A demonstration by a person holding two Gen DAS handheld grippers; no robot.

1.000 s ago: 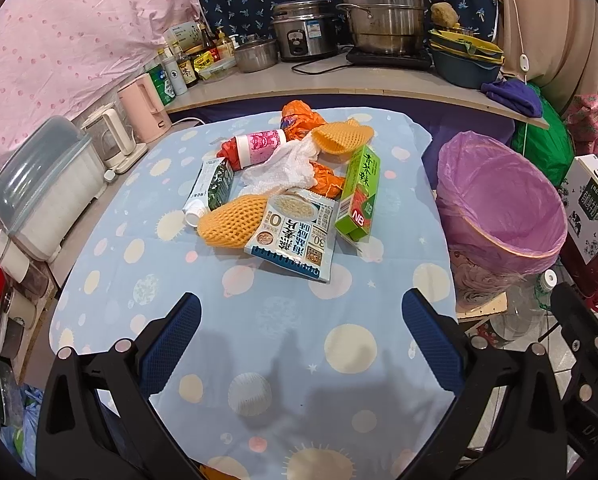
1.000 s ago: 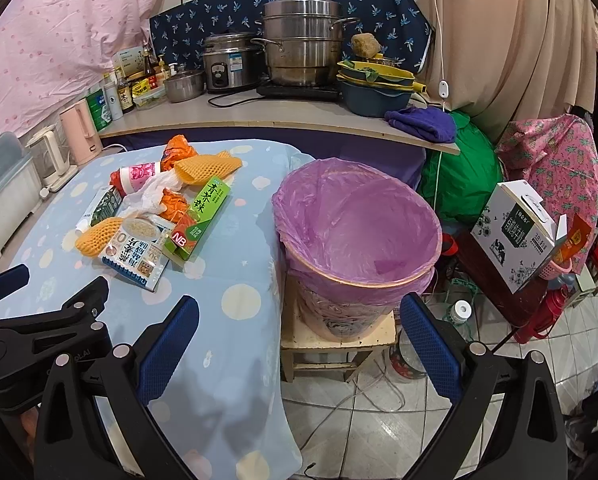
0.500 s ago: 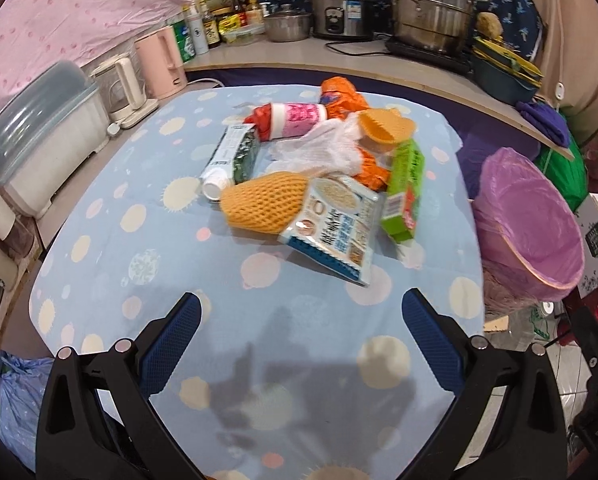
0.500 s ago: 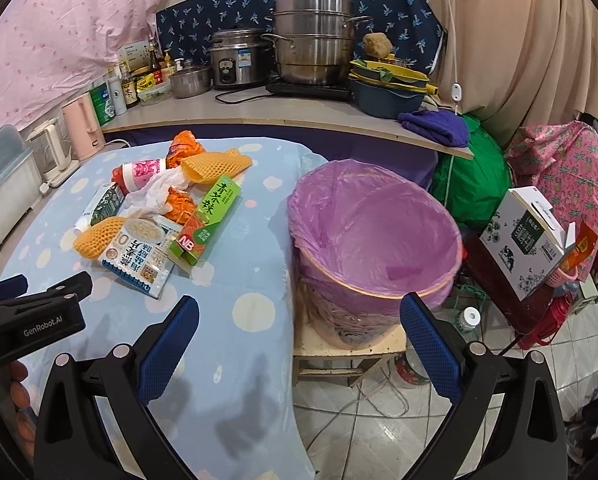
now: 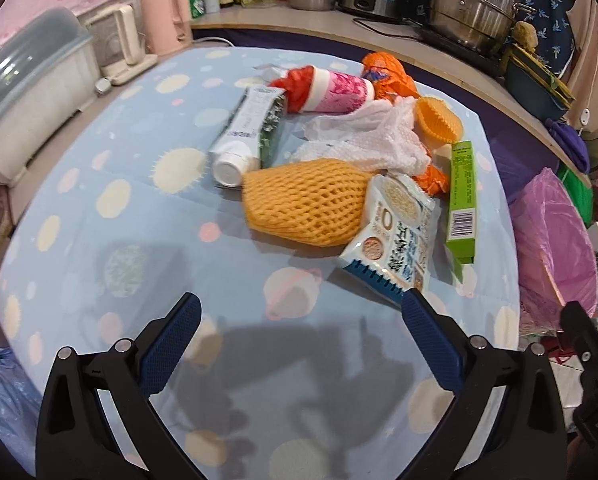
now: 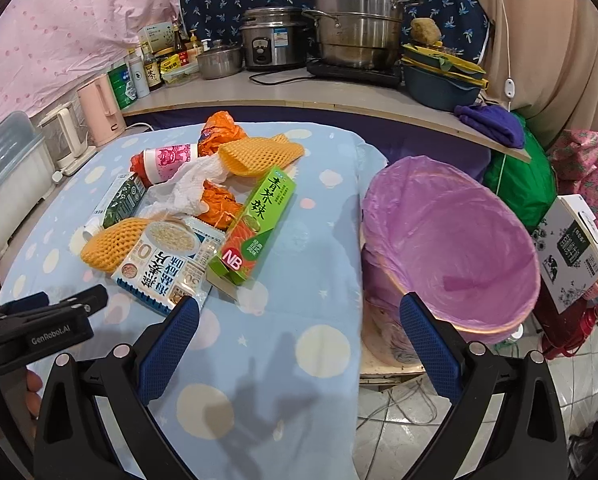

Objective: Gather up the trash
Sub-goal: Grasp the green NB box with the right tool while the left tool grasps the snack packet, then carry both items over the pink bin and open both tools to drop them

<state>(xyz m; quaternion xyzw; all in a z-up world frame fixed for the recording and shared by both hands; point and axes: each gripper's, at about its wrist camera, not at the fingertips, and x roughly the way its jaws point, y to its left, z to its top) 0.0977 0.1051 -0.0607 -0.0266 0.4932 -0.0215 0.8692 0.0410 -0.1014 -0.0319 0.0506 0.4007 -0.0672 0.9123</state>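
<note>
A pile of trash lies on the blue dotted table [image 5: 111, 240]: a yellow foam net [image 5: 307, 200], a white-blue snack packet [image 5: 395, 236], a green box [image 5: 463, 196], a white carton [image 5: 247, 136], a pink-labelled bottle [image 5: 331, 90], white crumpled plastic [image 5: 367, 136] and orange wrappers [image 5: 387, 74]. My left gripper [image 5: 299, 308] hangs open just short of the net and packet. My right gripper [image 6: 299, 312] is open over the table's right edge, between the green box [image 6: 259, 224] and the purple-lined bin [image 6: 451, 240]. The left gripper's body [image 6: 39, 328] shows at the lower left there.
A counter [image 6: 339, 96] behind the table holds steel pots [image 6: 355, 28], a rice cooker [image 6: 271, 40], bottles and a pink kettle [image 6: 99, 108]. A plastic-lidded container [image 5: 23, 96] stands left of the table. A white box [image 6: 571, 248] and a green bag [image 6: 515, 176] sit beyond the bin.
My left gripper has moved forward and down toward the trash pile, which now looms larger. My right gripper has shifted left toward the table, with the bin now at its right.
</note>
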